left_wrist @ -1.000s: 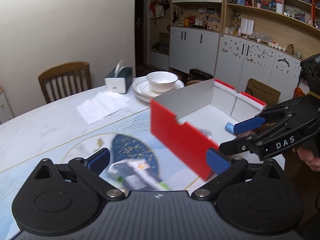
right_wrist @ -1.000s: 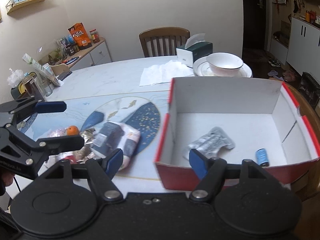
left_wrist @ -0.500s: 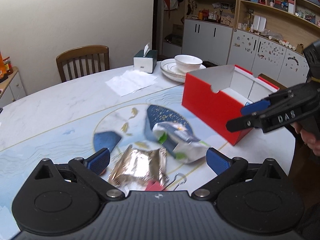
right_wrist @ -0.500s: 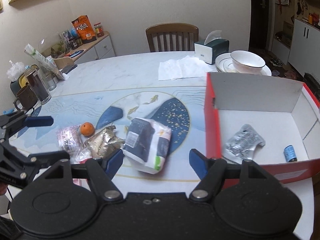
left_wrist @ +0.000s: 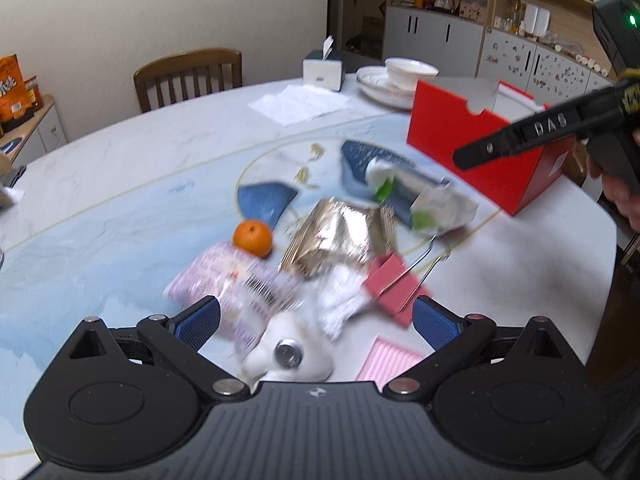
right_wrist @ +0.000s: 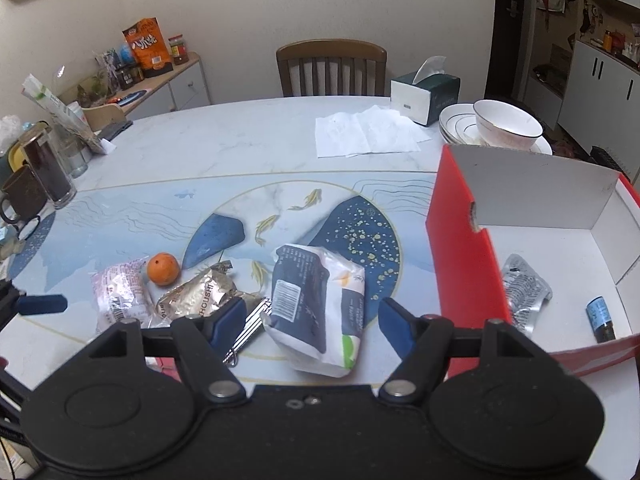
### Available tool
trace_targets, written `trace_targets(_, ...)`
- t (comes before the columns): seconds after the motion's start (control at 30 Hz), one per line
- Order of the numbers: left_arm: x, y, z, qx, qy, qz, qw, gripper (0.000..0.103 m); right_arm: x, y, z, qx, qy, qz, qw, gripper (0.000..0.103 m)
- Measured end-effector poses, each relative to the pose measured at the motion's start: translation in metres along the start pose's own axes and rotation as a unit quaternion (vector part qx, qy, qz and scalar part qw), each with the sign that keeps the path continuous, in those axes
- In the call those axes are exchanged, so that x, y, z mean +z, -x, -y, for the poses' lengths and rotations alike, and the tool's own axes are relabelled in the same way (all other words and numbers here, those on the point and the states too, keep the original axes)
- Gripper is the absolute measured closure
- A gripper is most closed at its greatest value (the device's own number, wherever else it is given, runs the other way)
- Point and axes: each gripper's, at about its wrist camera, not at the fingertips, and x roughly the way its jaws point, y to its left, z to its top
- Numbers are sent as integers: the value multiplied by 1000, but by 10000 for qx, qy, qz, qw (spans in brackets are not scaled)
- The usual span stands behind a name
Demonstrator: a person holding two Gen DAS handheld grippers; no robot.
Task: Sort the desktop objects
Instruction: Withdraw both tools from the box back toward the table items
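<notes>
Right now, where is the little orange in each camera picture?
Left wrist view: the orange sits left of the middle, on the table, just behind the pinkish packet.
Right wrist view: the orange sits low on the left, between the pinkish packet and the gold foil packet.
Shared landmark: the gold foil packet lies just right of the orange in both views.

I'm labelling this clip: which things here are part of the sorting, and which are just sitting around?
Sorting:
red box
blue-white pouch
gold packet
orange
pink packet
pink clip

Lying about:
tissue box
bowl
paper sheets
mug
chair
</notes>
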Motion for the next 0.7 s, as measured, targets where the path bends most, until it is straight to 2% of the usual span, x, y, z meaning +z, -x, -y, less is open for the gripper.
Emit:
trace_targets(0.2, -14, -9, -11, 188, 61, -144, 9997, 0, 4, -19, -11, -136, 74, -105, 9998, 30)
trace_targets(0.7, -21, -27, -16, 167, 393, -459, 9980, 1, 11, -59, -21, -424, 309, -336, 9981, 30)
